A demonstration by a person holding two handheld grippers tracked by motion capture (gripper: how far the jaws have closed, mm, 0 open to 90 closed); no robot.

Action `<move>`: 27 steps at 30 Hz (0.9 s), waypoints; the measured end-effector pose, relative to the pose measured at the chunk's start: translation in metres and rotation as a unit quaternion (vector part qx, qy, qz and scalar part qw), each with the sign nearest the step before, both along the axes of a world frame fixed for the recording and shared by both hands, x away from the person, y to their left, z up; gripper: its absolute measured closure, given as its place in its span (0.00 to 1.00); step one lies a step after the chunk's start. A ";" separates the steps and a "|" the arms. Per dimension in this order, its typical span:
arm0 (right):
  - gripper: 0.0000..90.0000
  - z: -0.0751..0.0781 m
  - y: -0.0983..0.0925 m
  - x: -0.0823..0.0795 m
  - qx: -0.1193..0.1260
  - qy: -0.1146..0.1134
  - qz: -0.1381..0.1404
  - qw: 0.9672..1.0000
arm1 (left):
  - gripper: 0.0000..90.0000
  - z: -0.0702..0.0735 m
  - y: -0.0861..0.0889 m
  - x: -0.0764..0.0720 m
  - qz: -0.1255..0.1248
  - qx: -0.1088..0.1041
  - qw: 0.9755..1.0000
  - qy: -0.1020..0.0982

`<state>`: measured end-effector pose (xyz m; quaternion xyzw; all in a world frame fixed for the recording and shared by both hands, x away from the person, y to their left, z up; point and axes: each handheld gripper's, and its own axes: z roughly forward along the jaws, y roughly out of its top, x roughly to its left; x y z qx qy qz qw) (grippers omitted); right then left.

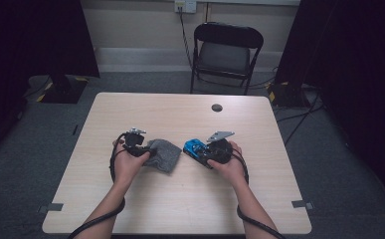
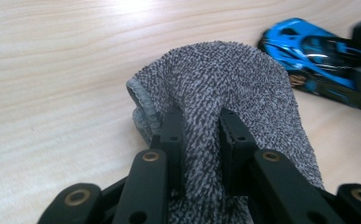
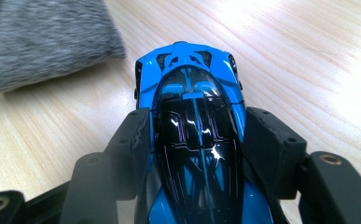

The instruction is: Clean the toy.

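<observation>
High view: fixed above the near edge of the table (image 1: pixel 180 199), facing forward and down. Each gripper view: low, close, looking along its jaws over the tabletop. All share the grey cloth (image 2: pixel 225 84) and blue toy car (image 3: pixel 192 93).

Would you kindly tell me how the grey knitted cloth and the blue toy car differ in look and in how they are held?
The grey knitted cloth is soft, speckled and bunched; the blue toy car is hard, glossy and rigid. The left hand-held gripper pinches a cloth fold narrowly; the right hand-held gripper clamps the car's sides wider. Both sit on the wooden table.
</observation>
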<state>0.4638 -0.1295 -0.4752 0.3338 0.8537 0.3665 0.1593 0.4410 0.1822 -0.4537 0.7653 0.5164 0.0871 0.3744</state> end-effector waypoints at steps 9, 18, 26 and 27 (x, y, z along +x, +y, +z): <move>0.42 -0.002 -0.005 -0.002 0.015 -0.014 0.001 1.000 | 0.83 -0.009 -0.005 -0.025 -0.035 -0.002 0.999 0.003; 0.39 0.013 -0.018 -0.008 0.056 -0.026 0.011 0.998 | 0.82 -0.017 -0.028 -0.039 -0.077 -0.008 0.997 0.012; 0.41 0.023 -0.032 -0.031 0.050 -0.031 0.040 0.997 | 0.81 -0.016 -0.068 -0.049 -0.120 -0.010 0.993 0.012; 0.41 0.024 -0.033 -0.035 0.050 -0.032 0.046 0.997 | 0.81 -0.017 -0.072 -0.050 -0.120 -0.013 0.993 0.013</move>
